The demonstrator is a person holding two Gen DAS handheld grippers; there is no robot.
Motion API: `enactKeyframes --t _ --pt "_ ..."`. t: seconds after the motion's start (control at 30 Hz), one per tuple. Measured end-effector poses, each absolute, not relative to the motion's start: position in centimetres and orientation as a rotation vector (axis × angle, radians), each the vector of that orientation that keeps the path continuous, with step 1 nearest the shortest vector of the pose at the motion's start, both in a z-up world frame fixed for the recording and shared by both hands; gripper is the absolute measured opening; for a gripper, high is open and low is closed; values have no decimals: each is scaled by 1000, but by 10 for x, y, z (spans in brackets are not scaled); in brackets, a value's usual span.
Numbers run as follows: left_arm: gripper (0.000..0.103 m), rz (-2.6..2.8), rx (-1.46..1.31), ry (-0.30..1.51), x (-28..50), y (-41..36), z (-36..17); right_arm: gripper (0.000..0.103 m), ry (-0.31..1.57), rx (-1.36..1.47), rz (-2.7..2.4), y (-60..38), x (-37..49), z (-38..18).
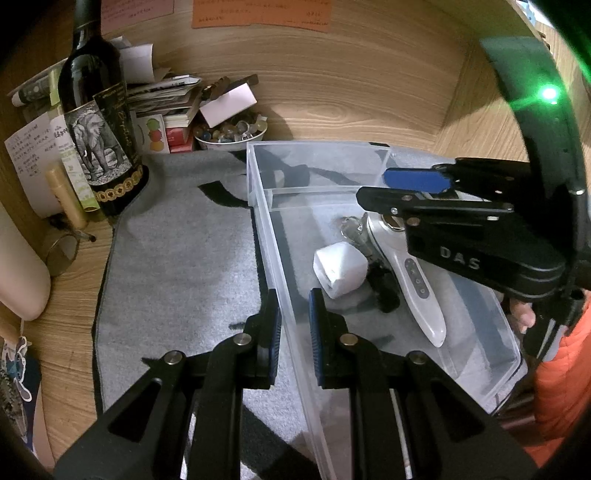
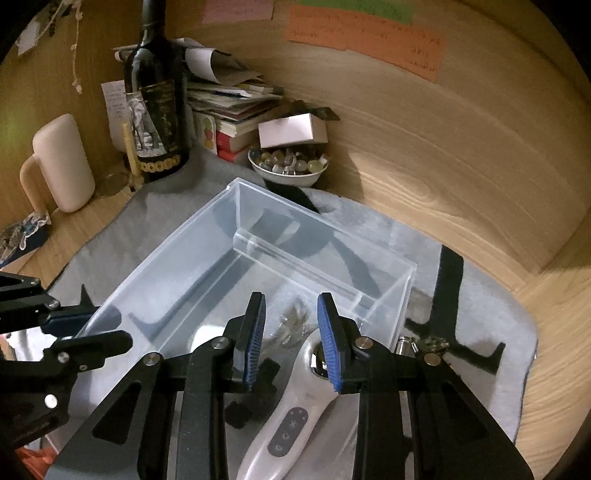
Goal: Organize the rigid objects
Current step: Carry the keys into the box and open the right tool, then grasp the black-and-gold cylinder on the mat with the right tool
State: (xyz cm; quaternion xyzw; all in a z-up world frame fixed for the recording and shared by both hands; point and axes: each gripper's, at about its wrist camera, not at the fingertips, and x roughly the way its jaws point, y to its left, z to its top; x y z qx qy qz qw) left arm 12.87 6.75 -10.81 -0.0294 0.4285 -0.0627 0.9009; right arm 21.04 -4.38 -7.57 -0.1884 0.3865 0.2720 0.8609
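Left wrist view shows the left claw (image 1: pixel 293 321) at the bottom centre of the frame, its blue-padded jaws straddling the near wall of a clear plastic bin (image 1: pixel 384 155); they stand narrowly apart, and whether they actually pinch the wall I cannot tell. The bin lies on a grey mat (image 1: pixel 177 258) over the wooden table (image 1: pixel 351 96). Inside it are a white handheld device with buttons (image 1: pixel 413 280), a white cube-shaped charger (image 1: pixel 340 267), a bunch of keys (image 1: pixel 351 227) and a small black item (image 1: pixel 386 291).

At the right of that frame the right claw (image 1: pixel 373 190), marked "DAS" on its body, hangs above the bin. In the right wrist view its jaws (image 2: pixel 291 336) are parted and hold nothing, poised over the head of the white device.

Judging by this, most of the sorting looks done: several rigid things are already in the bin. In the right wrist view a small metallic object (image 2: pixel 421 343) remains on the mat just outside the bin's right wall, probably still to go in. The bin's far divided section holds nothing.

A wine bottle (image 1: pixel 96 122) at upper left carries an elephant label; its script is unreadable, as is the writing on the orange note (image 1: pixel 258 14).
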Motion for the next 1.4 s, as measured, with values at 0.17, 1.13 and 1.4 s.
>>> enactKeyframes --t 0.17,1.13,1.4 --pt "15 -125 -60 887 128 67 -108 47 767 -368 567 -53 205 -64" --pt "15 -120 -53 890 127 69 -108 66 887 -176 258 -192 235 -94" --pt "15 -119 -50 891 127 69 -108 39 1020 -142 253 -211 239 -131"
